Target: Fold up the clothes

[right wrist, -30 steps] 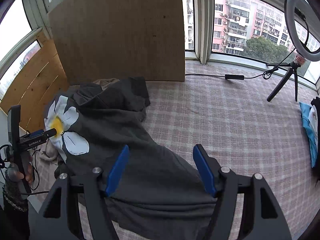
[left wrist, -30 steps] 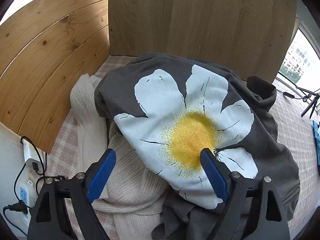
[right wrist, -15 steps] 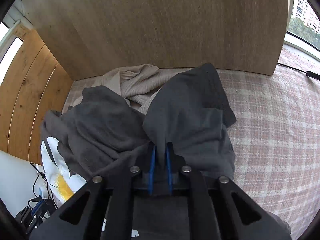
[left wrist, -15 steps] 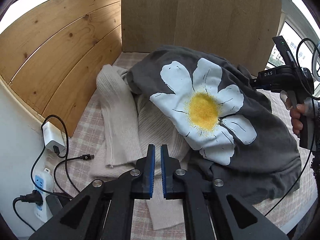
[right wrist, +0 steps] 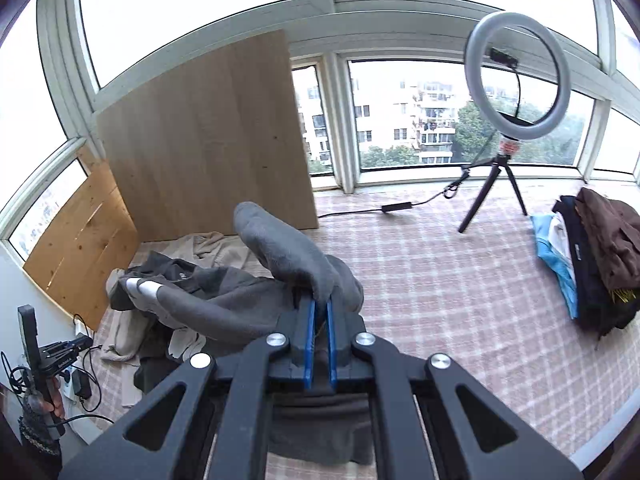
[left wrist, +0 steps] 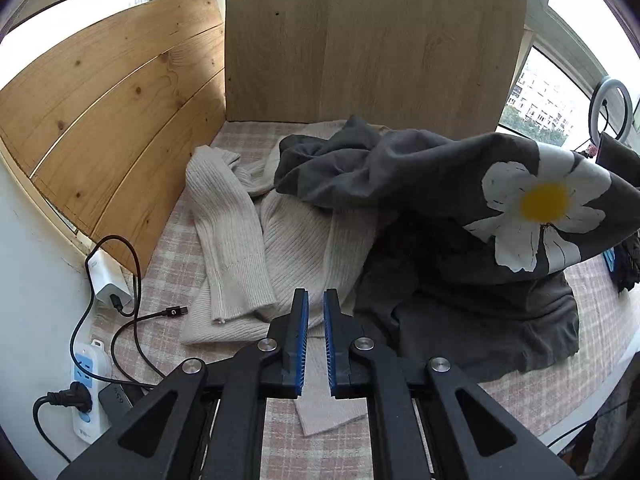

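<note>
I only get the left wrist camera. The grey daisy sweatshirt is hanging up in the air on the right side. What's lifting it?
Observer: The right gripper is shut on a fold of the grey sweatshirt.
Operator: Are there other clothes over there?
Observer: Yes, a pile of clothes, brown on top, lies on the checked cloth at the far right.
Operator: What holds up the round light?
Observer: The ring light stands on a small black tripod.
</note>
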Demonstrator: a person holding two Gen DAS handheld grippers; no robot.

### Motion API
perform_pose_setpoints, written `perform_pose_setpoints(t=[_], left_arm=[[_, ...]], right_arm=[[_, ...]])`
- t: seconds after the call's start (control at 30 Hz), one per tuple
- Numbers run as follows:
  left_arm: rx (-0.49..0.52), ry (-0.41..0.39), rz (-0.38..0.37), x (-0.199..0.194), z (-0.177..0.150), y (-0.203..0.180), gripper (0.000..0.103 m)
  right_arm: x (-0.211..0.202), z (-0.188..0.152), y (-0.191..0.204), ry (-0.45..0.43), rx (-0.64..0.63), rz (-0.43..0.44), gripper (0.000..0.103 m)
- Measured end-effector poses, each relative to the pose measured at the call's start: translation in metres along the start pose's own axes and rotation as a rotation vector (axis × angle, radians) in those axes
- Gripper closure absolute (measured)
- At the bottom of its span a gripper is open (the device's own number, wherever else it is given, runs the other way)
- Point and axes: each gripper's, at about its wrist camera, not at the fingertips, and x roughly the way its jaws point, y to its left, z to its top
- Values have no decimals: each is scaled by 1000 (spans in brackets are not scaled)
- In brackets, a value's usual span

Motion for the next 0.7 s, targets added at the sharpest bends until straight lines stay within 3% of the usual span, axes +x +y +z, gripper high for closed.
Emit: perform_pose_setpoints(t=[0.07, 0.1, 0.13, 0.2, 0.27, 0.37, 0.53, 0.7], left_arm=[[65, 6, -28, 5, 4, -24, 84], [99, 9, -42, 8, 6, -37, 80], [130, 13, -54, 11, 7, -50, 76], [187, 21, -79, 17, 10, -77, 73], [241, 19, -100, 22, 12, -102, 59], [290, 24, -82, 36, 14, -124, 54], [304, 56, -62, 57, 16, -140, 54], [225, 58, 27, 43, 1, -129, 54]], right_arm=[[13, -31, -47, 154, -43, -287, 85], [20, -47, -73, 220, -35, -411, 84], [25, -61, -95, 275, -12, -471, 84], [27, -77, -116, 302, 45, -414, 84], [28, -88, -124, 299, 87, -333, 78], [49, -91, -93, 283, -22, -220, 45], [98, -99, -25, 264, -304, -29, 45], [150, -111, 17, 291, -568, 18, 45]])
